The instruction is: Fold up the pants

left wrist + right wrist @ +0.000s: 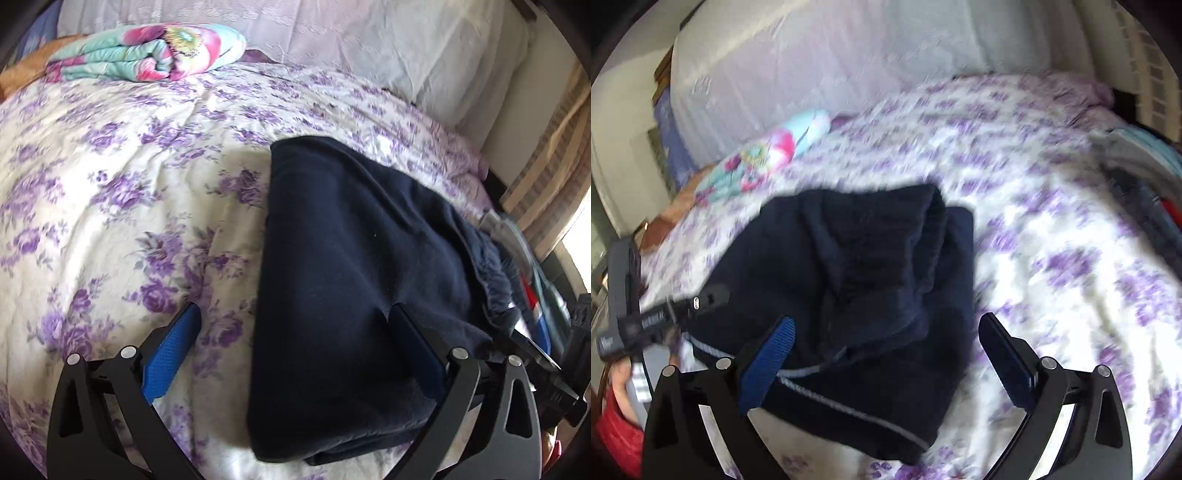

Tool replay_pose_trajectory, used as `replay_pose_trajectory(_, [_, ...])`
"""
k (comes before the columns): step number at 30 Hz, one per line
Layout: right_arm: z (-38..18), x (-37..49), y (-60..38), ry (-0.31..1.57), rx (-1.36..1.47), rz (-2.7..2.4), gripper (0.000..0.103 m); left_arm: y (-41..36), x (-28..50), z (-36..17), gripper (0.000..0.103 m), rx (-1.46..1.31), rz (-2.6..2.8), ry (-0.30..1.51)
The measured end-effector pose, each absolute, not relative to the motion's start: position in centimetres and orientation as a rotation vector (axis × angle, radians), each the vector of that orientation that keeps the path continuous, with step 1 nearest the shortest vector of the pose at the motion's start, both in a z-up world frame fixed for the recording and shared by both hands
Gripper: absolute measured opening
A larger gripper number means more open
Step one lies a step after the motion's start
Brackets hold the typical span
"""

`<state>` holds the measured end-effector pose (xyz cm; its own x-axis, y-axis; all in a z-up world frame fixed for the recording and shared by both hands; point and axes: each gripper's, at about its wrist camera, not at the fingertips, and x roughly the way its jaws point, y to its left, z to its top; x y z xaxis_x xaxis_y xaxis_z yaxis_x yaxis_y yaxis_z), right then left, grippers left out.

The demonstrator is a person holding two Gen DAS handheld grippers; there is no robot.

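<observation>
Left wrist view: the left gripper (293, 321) is spread wide, grasping nothing, above the folded dark pants (351, 277) on the flowered bed (110, 166)

Right wrist view: the right gripper (886, 332) likewise gapes empty over the pants (857, 277)

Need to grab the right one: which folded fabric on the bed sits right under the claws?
The dark navy pants, plain, between both open claws; the floral quilt lies far off by the pillows.
</observation>
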<state>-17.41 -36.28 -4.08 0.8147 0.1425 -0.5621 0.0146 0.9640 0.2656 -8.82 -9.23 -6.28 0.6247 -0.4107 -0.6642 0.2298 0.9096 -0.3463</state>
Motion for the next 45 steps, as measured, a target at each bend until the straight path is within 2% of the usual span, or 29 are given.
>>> replay_pose_trajectory(2, [-2.4,-17.2,-36.4,0.558,0.270,0.056,0.100,-8.9,-8.8,-6.2,0.099,-0.258,-0.363,0.817])
replay_pose_trajectory(7, [-0.3,-15.6,-33.6,0.545,0.146,0.061,0.100,-8.0,-7.9,-3.6,0.098,-0.292,-0.293,0.750])
replay_pose_trajectory(10, [-1.6,-14.8,-30.3,0.593,-0.047,0.034,0.100,-8.8,-5.8,-3.0,0.098,-0.232,-0.260,0.762])
replay_pose_trajectory(12, [-5.3,-13.3,-29.3,0.729,-0.113,0.033,0.100,-9.5,-4.5,-4.3,0.098,-0.181,-0.254,0.812])
replay_pose_trajectory(13, [-5.6,-13.1,-30.3,0.751,-0.050,0.061,0.100,-10.1,-3.9,-5.8,0.099,-0.153,-0.258,0.860])
replay_pose_trajectory(16, [-5.0,-13.4,-33.2,0.760,0.123,0.086,0.100,-9.3,-4.2,-5.7,0.099,-0.189,-0.275,0.838])
replay_pose_trajectory(22, [-3.0,-16.1,-38.4,0.613,0.353,0.087,0.100,-5.8,-6.7,-4.9,0.098,-0.362,-0.340,0.715])
replay_pose_trajectory(27, [-6.8,-11.9,-40.7,0.820,0.560,0.106,0.100,-7.1,-7.3,-5.7,0.098,-0.341,-0.507,0.815])
replay_pose_trajectory(32, [-7.7,-13.0,-39.8,0.714,0.528,0.123,0.100,-9.7,-8.1,-6.0,0.098,-0.199,-0.557,0.859])
replay_pose_trajectory(40, [-7.6,-14.2,-41.7,0.723,0.607,0.285,0.100,-7.9,-7.1,-6.6,0.098,-0.312,-0.608,0.877])
replay_pose_trajectory(45, [-7.8,-13.5,-43.9,0.780,0.752,0.444,0.100,-7.1,-5.8,-6.6,0.098,-0.388,-0.672,0.912])
